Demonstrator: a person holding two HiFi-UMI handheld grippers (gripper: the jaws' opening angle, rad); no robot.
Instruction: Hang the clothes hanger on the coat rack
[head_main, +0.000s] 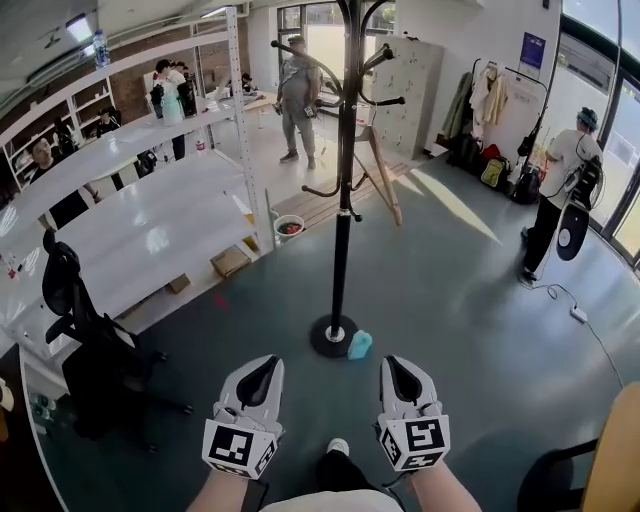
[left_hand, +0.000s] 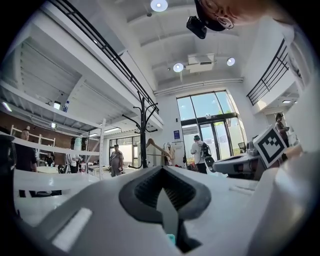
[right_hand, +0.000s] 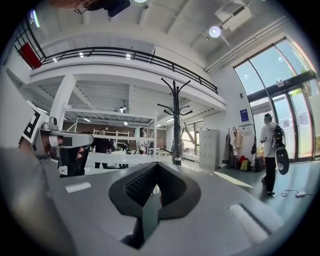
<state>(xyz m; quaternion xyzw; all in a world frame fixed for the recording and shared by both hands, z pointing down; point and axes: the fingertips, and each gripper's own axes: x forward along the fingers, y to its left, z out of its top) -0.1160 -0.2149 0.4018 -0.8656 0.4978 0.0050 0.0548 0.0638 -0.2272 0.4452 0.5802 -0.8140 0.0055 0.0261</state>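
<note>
Both level, seemingly closed: left gripper (head_main: 265, 368), right gripper (head_main: 395, 368).

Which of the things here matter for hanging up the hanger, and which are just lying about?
Job: coat rack; wooden hanger by it, it seems; left gripper and right gripper, both shut, empty.
Lying about: blue object at the rack's base; office chair; white shelving.

Top of the coat rack (head_main: 342, 240) is cut off in head view.
</note>
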